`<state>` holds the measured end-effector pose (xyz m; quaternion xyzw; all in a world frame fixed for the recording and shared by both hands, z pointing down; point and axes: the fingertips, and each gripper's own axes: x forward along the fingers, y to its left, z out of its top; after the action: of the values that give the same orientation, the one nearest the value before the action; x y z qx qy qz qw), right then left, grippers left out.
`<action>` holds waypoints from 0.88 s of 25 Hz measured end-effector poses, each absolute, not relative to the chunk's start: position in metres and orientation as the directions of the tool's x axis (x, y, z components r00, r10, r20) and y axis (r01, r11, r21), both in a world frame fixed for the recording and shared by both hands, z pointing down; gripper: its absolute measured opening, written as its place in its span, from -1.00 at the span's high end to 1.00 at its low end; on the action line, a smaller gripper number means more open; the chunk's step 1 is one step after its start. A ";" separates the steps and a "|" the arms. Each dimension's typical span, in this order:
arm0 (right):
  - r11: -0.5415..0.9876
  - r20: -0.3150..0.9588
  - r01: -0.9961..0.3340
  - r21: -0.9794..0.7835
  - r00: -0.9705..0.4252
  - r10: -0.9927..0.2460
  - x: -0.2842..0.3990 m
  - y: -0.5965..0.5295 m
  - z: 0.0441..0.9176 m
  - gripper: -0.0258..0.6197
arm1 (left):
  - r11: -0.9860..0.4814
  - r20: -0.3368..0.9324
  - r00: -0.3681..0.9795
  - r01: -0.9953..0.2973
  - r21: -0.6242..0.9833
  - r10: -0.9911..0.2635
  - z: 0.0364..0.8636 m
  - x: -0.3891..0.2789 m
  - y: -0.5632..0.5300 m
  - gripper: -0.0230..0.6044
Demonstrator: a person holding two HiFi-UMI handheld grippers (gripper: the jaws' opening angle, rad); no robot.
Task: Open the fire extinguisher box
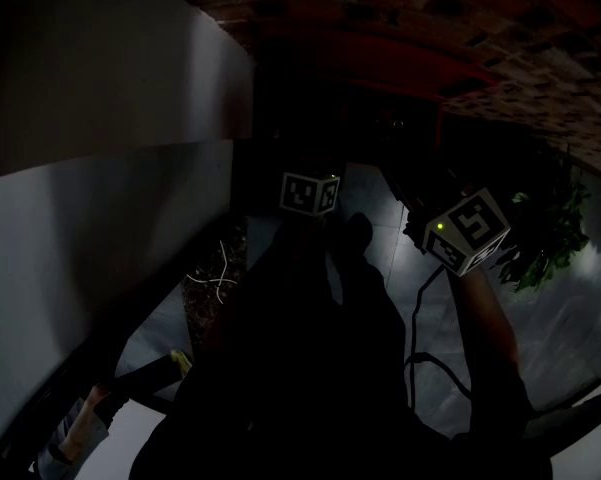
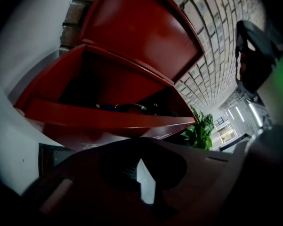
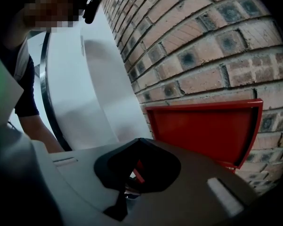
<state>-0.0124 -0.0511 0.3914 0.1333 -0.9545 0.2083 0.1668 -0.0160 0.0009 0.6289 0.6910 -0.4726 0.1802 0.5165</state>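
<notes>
Against the brick wall [image 3: 202, 46], the fire extinguisher box [image 2: 108, 119] sits above and ahead of my left gripper [image 2: 140, 161], lid [image 2: 141, 32] raised, with that one and my right gripper [image 3: 134, 166] both closed on nothing.

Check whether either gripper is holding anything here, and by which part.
Nothing is held. The left gripper and right gripper both have jaws together and empty; the box lid already stands open.

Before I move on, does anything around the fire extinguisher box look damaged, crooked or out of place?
Nothing stands out. The red box stands open, its lid raised in front of the brick wall, with no dents or spills visible. The head view is too dark to add anything.
</notes>
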 end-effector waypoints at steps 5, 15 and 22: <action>0.884 0.376 -0.312 -0.348 -0.910 -0.173 -0.017 -0.048 0.392 0.92 | -0.063 0.763 0.490 -0.855 0.515 -0.423 0.627 -0.015 0.002 0.92; 0.874 0.402 -0.344 -0.342 -0.895 -0.195 -0.001 -0.046 0.392 0.92 | -0.013 0.777 0.515 -0.836 0.548 -0.361 0.630 -0.012 0.005 0.92; 0.867 0.375 -0.327 -0.375 -0.909 -0.181 0.001 -0.060 0.407 0.92 | 0.034 0.802 0.474 -0.854 0.520 -0.363 0.634 -0.032 0.004 0.92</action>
<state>0.0015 -0.0604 0.4070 0.1335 -0.9518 0.2205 0.1660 -0.0318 0.0041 0.6345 0.6585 -0.4618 0.2228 0.5509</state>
